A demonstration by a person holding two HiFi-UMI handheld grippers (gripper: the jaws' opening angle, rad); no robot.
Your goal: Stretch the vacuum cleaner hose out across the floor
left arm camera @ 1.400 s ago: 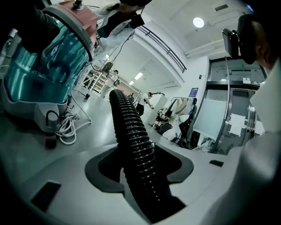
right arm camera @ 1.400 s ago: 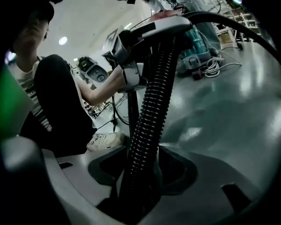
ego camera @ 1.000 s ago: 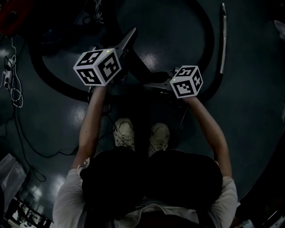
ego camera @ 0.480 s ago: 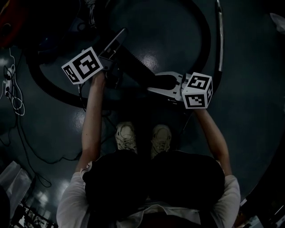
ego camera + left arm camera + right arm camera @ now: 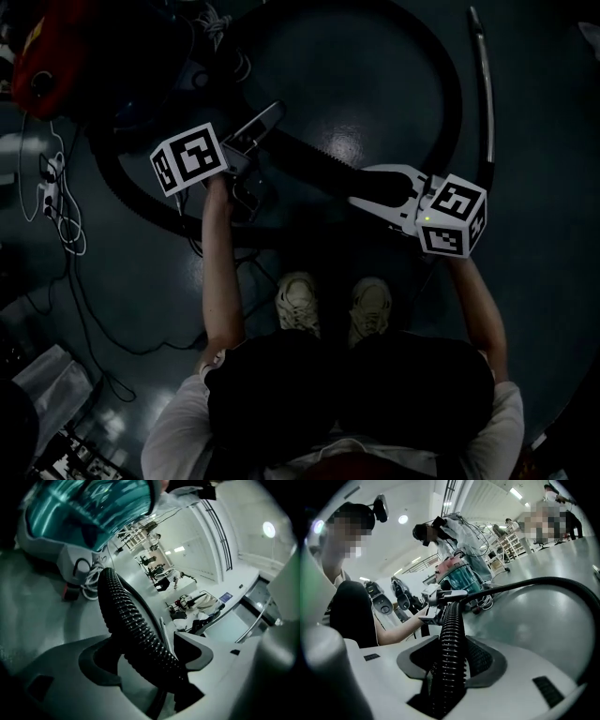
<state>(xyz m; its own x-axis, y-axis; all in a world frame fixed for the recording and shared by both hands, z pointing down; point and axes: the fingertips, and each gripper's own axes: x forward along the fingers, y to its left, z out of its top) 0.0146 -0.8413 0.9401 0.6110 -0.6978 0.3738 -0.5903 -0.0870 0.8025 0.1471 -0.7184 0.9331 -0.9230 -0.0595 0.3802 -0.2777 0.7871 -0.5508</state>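
R gripper (image 5: 457, 660) clamped on ribbed black hose (image 5: 319, 167). L gripper (image 5: 147, 654): jaws just been opening, hose btwn them, pads not pressing. Hose spans gripper to gripper; remainder loops over floor (image 5: 356, 75) toward red vacuum body (image 5: 47, 56).

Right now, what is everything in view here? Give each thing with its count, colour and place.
hose: one, black and ribbed, looped over the floor and running through both grippers
vacuum cleaner: one, red, floor at far left
tube: one, silvery, on the floor at right, outside the hose loop
cables: several, white, floor at left
floor: dark, glossy
shoes: two, pale, below the grippers in the head view
left gripper: one, grey; jaws have just been opening, hose between them, not clamped
right gripper: one, pale grey; jaws shut on the hose
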